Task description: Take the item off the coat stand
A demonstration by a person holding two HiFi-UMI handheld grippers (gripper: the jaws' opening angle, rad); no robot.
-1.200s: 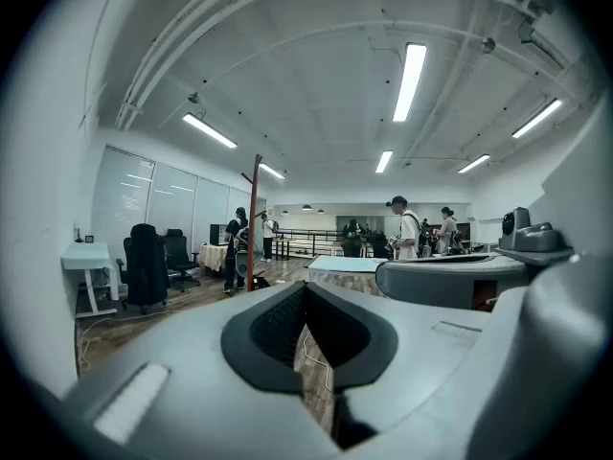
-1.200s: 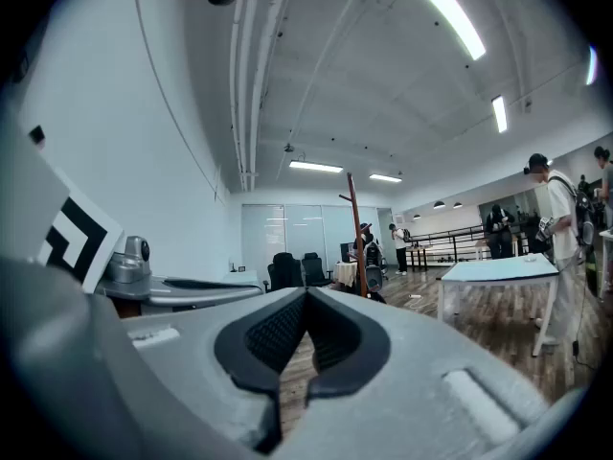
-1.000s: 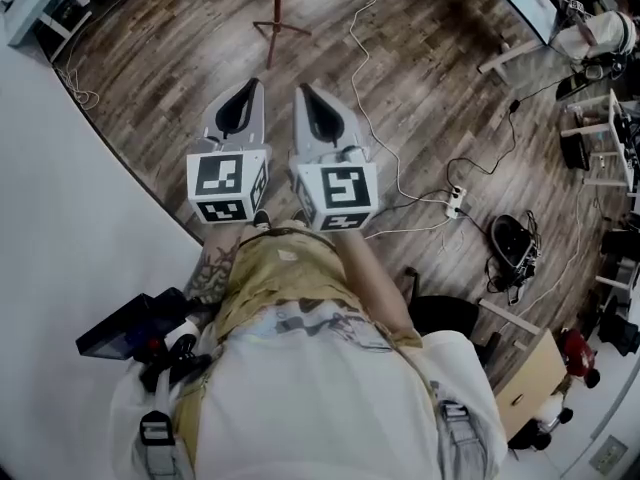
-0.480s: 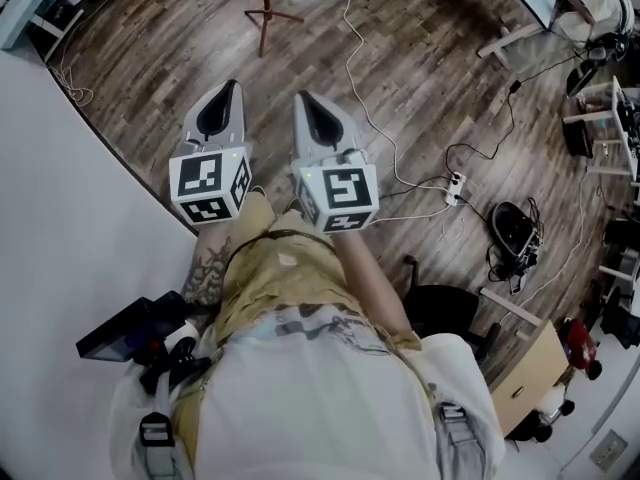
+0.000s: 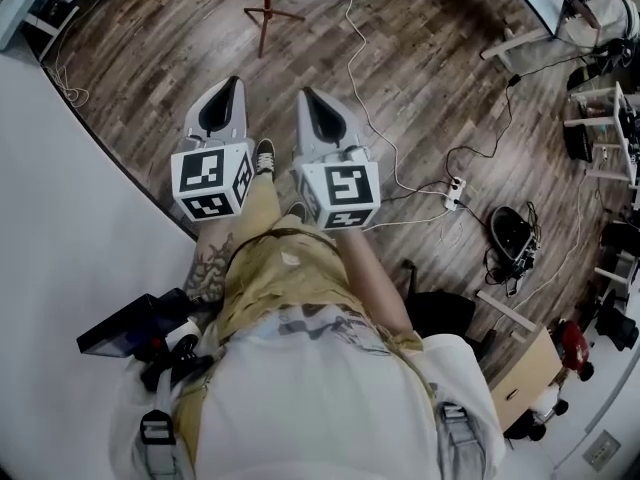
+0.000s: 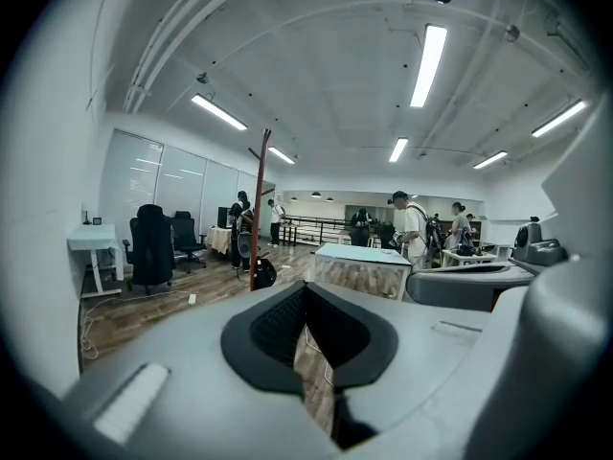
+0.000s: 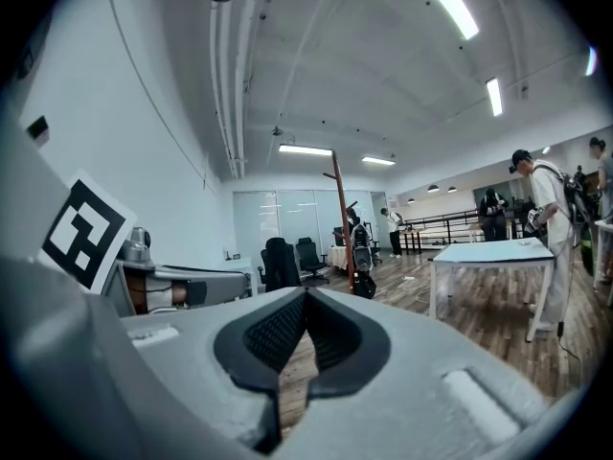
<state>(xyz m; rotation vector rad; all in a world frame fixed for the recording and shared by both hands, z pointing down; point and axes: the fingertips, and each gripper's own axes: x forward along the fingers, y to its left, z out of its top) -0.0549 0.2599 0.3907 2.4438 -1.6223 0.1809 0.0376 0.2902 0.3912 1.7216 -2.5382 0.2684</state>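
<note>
Coat stand [image 5: 265,8], a slim red-brown pole on splayed feet, stands on the wood floor [image 5: 440,78] well ahead of both grippers, in the open part of the room. In the right gripper view a dark item [image 7: 361,249] hangs low against the pole, with more dark bulk at its foot; what kind of item it is cannot be made out at this range. The left gripper view shows the same pole [image 6: 257,209] with a dark rounded shape beside its base.

Left gripper [image 5: 233,82] is held level, side by side with the right gripper [image 5: 305,94], both aimed toward the stand and far short of it. In its own view the left gripper [image 6: 306,287] has its ribbed black pads meeting at the tips, with nothing caught between them; only floor shows through the slot below. The right gripper [image 7: 306,293] is likewise closed up and empty.

A shoe [image 5: 265,153] of the person shows between the two marker cubes. A white cable [image 5: 365,58] runs across the floor to a power strip [image 5: 455,200]. A black office chair [image 6: 150,247] and a white desk [image 6: 91,242] stand by the windows, and a light-topped table [image 7: 493,252] stands to the right.
</note>
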